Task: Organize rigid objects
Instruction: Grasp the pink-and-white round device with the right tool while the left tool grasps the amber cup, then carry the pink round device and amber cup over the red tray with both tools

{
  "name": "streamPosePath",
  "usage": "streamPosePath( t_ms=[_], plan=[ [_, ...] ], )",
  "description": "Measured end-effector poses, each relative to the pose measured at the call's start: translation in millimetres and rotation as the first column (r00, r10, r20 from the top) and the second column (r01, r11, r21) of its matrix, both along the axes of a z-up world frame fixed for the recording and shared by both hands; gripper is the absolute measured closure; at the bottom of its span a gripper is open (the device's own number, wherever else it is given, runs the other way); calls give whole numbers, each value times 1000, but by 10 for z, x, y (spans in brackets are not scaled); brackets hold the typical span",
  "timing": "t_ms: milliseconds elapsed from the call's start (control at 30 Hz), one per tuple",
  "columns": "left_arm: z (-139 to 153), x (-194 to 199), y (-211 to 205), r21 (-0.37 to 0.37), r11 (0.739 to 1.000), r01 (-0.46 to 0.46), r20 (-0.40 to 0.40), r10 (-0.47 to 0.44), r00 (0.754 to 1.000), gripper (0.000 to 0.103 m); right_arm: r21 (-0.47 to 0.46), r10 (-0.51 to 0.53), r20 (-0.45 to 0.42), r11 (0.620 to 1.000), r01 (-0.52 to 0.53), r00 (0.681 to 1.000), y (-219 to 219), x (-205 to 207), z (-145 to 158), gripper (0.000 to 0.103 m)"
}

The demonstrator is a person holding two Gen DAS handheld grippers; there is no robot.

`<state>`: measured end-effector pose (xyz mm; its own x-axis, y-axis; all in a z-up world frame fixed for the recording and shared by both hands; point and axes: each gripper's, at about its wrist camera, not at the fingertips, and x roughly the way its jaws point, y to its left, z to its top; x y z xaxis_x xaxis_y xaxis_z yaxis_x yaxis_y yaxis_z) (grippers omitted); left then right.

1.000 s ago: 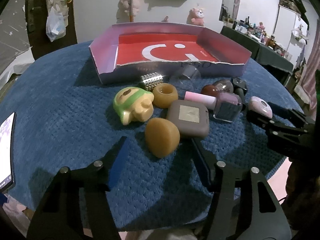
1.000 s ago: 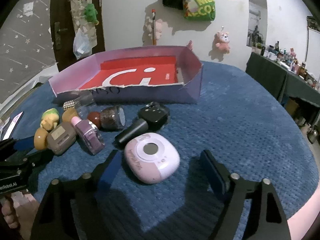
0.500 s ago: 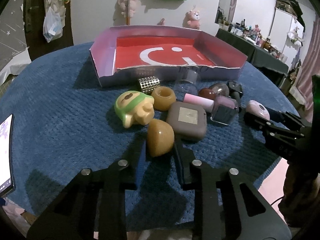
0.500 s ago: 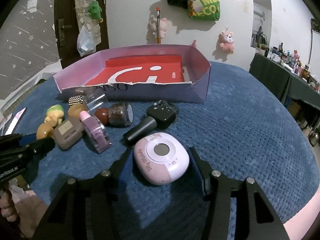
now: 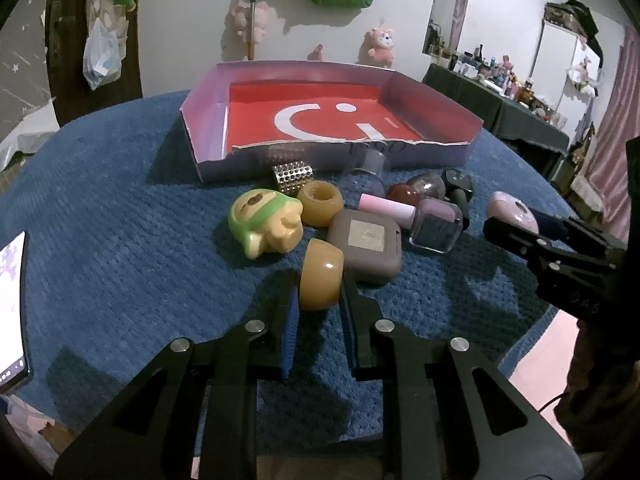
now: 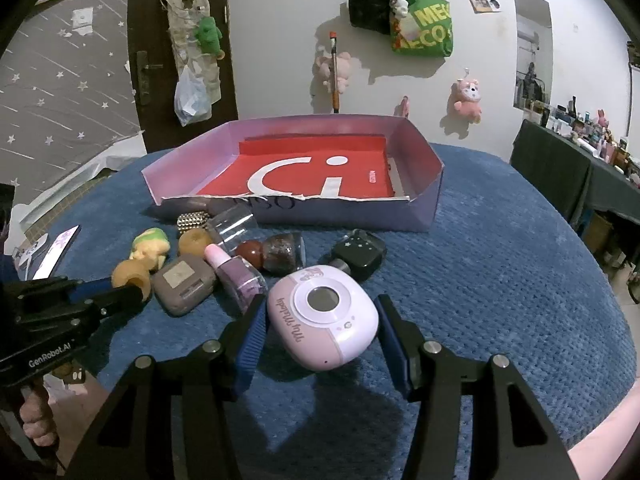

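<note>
On the blue-covered desk point(image 5: 120, 208) I count, left to right:

- One phone point(image 5: 12, 308) at the left edge.
- One green-capped figure toy point(image 5: 264, 222).
- Two amber rings: one lying flat point(image 5: 320, 203), one amber ring on edge point(image 5: 321, 275) pinched between the jaws of my left gripper point(image 5: 320, 300).
- One studded silver cylinder point(image 5: 293, 176) against the box's front wall.
- One grey square case point(image 5: 366, 246).
- One clear cup point(image 5: 370, 166) on its side.
- One pink-capped bottle point(image 5: 424, 220).
- One dark red ball point(image 5: 402, 194) beside one glittery jar point(image 5: 430, 186).
- One black microphone-shaped piece point(image 6: 356, 260).
- One pink camera toy point(image 6: 322, 314) between the jaws of my right gripper point(image 6: 322, 328); whether they touch it, I cannot tell.

One shallow box point(image 6: 424, 208) with a red floor sits toward the far edge.
</note>
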<state>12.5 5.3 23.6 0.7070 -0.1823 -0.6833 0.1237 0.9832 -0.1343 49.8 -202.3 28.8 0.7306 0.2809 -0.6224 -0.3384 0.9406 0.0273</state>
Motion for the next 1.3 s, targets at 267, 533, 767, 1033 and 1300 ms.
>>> streamPosePath(
  t_ms=[267, 533, 767, 1033, 1300],
  plan=[
    [110, -46, 56, -12, 1000, 2, 38, -1, 999, 85, 17, 9, -16, 1000, -9, 1000, 16, 1, -1, 47],
    [221, 23, 50, -7, 1000, 5, 59, -5, 998, 85, 37, 40, -1, 999, -39, 999, 53, 6, 65, 47],
    [414, 152, 14, 15, 1000, 15, 105, -16, 994, 85, 89, 67, 15, 994, -68, 998, 46, 119, 262, 47],
    [631, 439, 9, 12, 1000, 29, 137, -30, 990, 85, 140, 94, 20, 986, -95, 995, 71, 370, 509, 47],
    [773, 796, 30, 36, 999, 27, 144, -32, 989, 85, 140, 110, 17, 984, -111, 994, 160, 685, 646, 47]
  ],
)
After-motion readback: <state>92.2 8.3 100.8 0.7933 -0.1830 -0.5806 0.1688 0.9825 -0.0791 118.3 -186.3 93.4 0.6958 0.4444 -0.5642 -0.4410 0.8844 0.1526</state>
